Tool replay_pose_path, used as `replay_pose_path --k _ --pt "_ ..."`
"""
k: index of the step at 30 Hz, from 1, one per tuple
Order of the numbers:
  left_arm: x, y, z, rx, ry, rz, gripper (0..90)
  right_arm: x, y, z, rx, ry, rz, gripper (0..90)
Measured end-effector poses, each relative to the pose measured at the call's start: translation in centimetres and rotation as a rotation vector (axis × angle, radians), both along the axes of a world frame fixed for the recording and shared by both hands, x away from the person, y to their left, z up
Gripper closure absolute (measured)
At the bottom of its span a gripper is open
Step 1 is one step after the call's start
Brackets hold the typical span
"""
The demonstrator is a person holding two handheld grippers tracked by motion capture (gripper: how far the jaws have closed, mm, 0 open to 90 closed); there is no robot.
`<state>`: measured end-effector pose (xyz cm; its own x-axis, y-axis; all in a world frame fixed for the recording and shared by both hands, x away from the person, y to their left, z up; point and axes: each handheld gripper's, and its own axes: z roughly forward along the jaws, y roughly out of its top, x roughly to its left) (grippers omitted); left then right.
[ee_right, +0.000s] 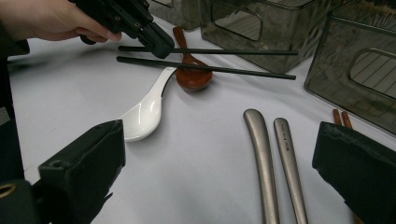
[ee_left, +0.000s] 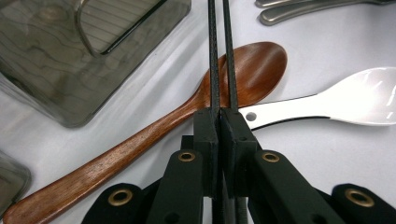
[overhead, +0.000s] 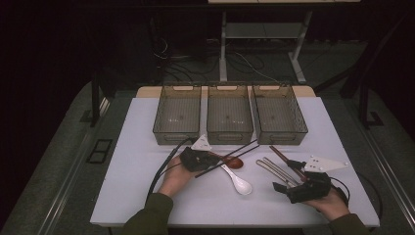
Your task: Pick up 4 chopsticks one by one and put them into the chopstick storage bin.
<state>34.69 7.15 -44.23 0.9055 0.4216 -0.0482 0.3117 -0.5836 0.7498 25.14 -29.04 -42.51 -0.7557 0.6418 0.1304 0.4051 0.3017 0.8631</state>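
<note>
white table (overhead: 147,196), three bins (overhead: 229,117), dark room beyond.

The black chopsticks (ee_left: 220,51) run off the top edge in the left gripper view, their tips unseen. The wooden spoon (ee_left: 154,130) is cut at the bottom-left corner. The metal utensils (ee_right: 275,163) lose their working ends below the right gripper view's frame.

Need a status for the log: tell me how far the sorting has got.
Done: nothing, all three bins look empty. In hand: left tongs shut on the black chopsticks. Left: wooden spoon, white spoon, metal pieces, brown chopsticks; right tongs open.
</note>
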Motion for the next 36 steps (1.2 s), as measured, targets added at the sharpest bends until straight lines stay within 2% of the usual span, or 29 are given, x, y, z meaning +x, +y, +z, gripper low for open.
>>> replay_pose_path --k 12,15,21,24,31,36 --pt "-0.5 0.6 1.2 -0.035 -0.012 -0.029 84.6 0.1 0.2 -0.3 0.012 0.010 -0.012 2.7" --pt "-0.6 0.9 1.6 -0.045 -0.010 -0.025 84.6 0.2 0.4 -0.5 -0.003 0.013 -0.011 2.7" --pt "-0.9 1.8 2.5 -0.079 -0.009 -0.026 84.6 0.2 0.4 -0.5 -0.006 0.011 -0.013 2.7" --pt "-1.1 2.3 2.9 -0.083 -0.014 -0.024 84.6 0.2 0.3 -0.5 -0.008 0.010 -0.013 2.7" --pt "-1.2 3.5 3.6 -0.083 -0.023 0.003 84.6 0.1 0.4 -0.5 -0.012 0.006 -0.013 2.7" --pt "-1.0 4.3 3.8 -0.100 -0.023 0.034 84.6 0.1 0.4 -0.5 -0.014 0.004 -0.012 2.7"
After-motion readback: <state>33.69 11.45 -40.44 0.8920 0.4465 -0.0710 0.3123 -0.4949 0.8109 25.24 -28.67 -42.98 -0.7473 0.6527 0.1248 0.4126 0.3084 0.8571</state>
